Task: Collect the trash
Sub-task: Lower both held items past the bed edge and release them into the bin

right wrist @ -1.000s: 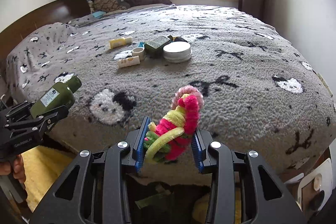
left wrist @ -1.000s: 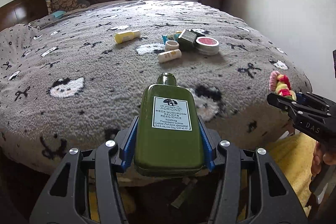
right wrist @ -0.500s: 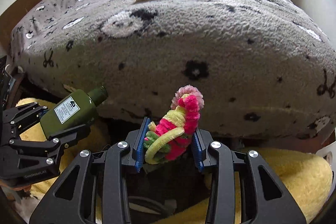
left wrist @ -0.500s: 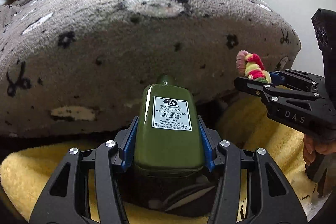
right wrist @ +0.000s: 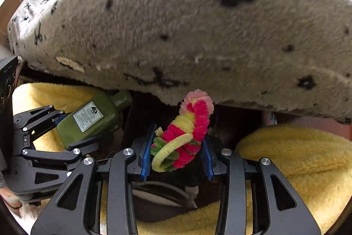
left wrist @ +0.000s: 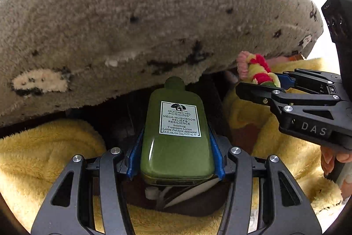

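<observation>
Bottle (left wrist: 177, 153), judged rigid, slick, weighty: clamped mid-body by left gripper (left wrist: 176, 133). Toy (right wrist: 194, 116), soft, light: pinched, right gripper (right wrist: 178, 138) jaws just opening.

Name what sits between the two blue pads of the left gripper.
A flat green plastic lotion bottle with a white label, clamped by the left gripper's pads, seen in the left wrist view.

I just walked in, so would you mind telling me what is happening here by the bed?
A person holds two grippers low beside the blanket-covered bed. The left gripper clamps a green lotion bottle. The right gripper, whose jaws have just been opening slightly, has a fuzzy pink-and-yellow pipe-cleaner craft between its pads. Both hang over a dark container ringed by yellow plush.
</observation>
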Motion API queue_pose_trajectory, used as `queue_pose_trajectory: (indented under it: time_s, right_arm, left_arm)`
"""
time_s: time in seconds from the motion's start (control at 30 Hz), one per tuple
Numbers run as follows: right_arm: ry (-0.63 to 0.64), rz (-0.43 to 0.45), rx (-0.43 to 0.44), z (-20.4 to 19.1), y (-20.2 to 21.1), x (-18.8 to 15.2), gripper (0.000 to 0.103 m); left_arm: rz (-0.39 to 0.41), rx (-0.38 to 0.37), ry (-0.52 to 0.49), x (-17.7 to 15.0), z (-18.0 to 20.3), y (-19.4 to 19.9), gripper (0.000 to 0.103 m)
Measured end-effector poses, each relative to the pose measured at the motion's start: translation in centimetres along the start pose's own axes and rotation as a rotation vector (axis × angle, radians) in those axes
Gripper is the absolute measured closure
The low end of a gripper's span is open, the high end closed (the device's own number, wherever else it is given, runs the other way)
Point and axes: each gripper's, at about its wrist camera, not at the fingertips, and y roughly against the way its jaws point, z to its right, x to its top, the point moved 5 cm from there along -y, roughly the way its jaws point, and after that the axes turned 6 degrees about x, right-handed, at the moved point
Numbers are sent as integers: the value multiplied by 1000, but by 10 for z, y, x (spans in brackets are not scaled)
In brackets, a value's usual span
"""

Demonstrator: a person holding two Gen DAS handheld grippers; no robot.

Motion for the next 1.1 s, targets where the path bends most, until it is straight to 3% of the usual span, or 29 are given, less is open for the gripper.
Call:
queue_pose_trajectory:
  time_s: [0.2, 0.27, 0.53, 0.63, 0.73, 0.87, 1.1]
  right_arm:
    - [-10, 8, -26, 2, -3, 2, 58]
    - [-14, 16, -29, 2, -2, 3, 47]
    - [-26, 64, -47, 11, 15, 13, 38]
    - [-25, 99, -65, 12, 26, 21, 28]
    - [-11, 143, -60, 11, 42, 31, 27]
    - [-1, 251, -64, 15, 73, 49, 17]
    - [-8, 411, -117, 28, 118, 97, 16]
  left_arm:
    - [-14, 24, -2, 3, 4, -6, 51]
    - [-6, 30, -1, 4, 1, -3, 39]
    - [33, 64, -1, 18, -6, 18, 30]
    - [54, 72, 5, 23, -9, 28, 26]
    - [98, 100, 1, 32, -14, 46, 22]
    - [196, 136, 12, 45, -24, 78, 17]
    - [354, 212, 31, 80, -42, 126, 17]
